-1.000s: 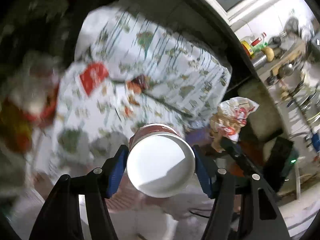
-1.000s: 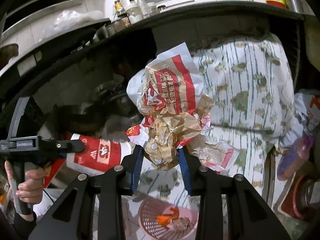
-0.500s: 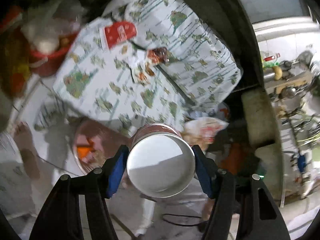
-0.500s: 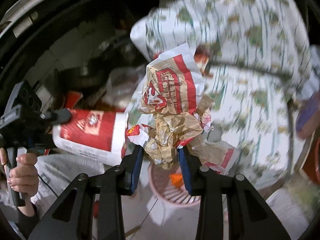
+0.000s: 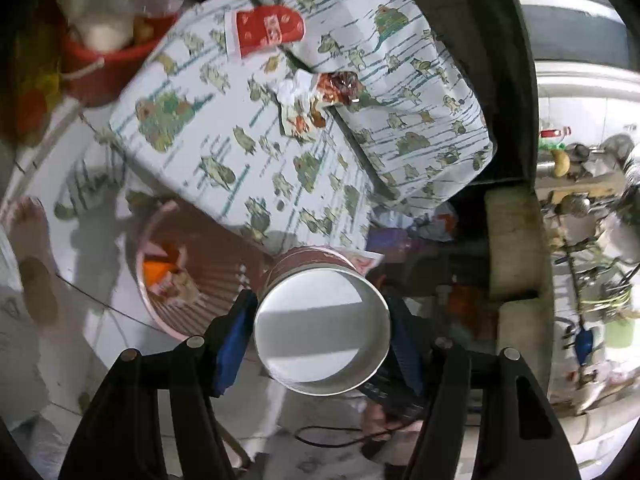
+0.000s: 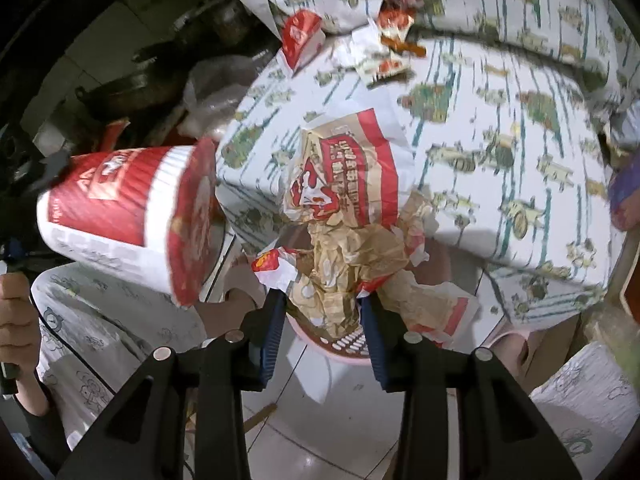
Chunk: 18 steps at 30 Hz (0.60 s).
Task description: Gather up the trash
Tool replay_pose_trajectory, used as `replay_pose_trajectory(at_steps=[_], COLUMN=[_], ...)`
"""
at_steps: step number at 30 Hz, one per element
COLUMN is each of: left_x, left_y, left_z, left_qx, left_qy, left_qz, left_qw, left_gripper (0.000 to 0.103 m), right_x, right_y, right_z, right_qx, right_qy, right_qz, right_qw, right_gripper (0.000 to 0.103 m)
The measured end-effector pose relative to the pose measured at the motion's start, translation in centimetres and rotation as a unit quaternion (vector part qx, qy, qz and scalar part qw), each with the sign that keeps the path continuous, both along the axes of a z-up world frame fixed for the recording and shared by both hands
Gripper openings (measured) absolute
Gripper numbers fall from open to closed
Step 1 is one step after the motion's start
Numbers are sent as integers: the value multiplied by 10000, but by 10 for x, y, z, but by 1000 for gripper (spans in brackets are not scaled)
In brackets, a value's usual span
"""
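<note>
White glossy tiled floor (image 6: 320,436) below, a frog-print white cloth-covered surface (image 5: 240,136) above, dark stone counter edge (image 5: 516,80) beyond.

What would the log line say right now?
left gripper: holds cup | right gripper: holds wrappers | bin: below, near both | table: scraps left

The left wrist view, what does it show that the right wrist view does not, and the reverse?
Only the left wrist view shows the red bucket, the kitchen counter with utensils, and the white bottom of the cup between the left gripper's fingers.

Only the right wrist view shows the crumpled paper wrapper gripped by the right gripper, and the cup's red side print.

Both show the patterned tablecloth, the pink basket, and the small red carton on the cloth.
</note>
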<state>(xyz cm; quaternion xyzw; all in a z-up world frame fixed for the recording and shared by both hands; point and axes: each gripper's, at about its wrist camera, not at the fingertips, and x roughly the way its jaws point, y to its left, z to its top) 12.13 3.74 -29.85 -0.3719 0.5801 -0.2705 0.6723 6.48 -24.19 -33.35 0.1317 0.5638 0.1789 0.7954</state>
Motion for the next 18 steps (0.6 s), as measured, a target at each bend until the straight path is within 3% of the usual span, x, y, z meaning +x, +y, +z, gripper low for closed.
replay_pose_trajectory(at_steps=[3,8,18], left_x=[1,5,14], left_y=[-1,-1,-3], left_z=[-6,-17,-42], left_qx=[198,143,323], left_qy=[34,198,436], left_qz=[18,9,85], left_qw=[9998,9997,9985], left_gripper=[66,66,66], right_x=[5,11,27], right_y=[-2,-9,-37], right_z=[-8,-9,9], right_qx=[110,212,359], right_qy=[169,199,114], right_qz=[-93,-222,-889], right_qw=[9998,9993,9953], right_gripper=[46,54,57])
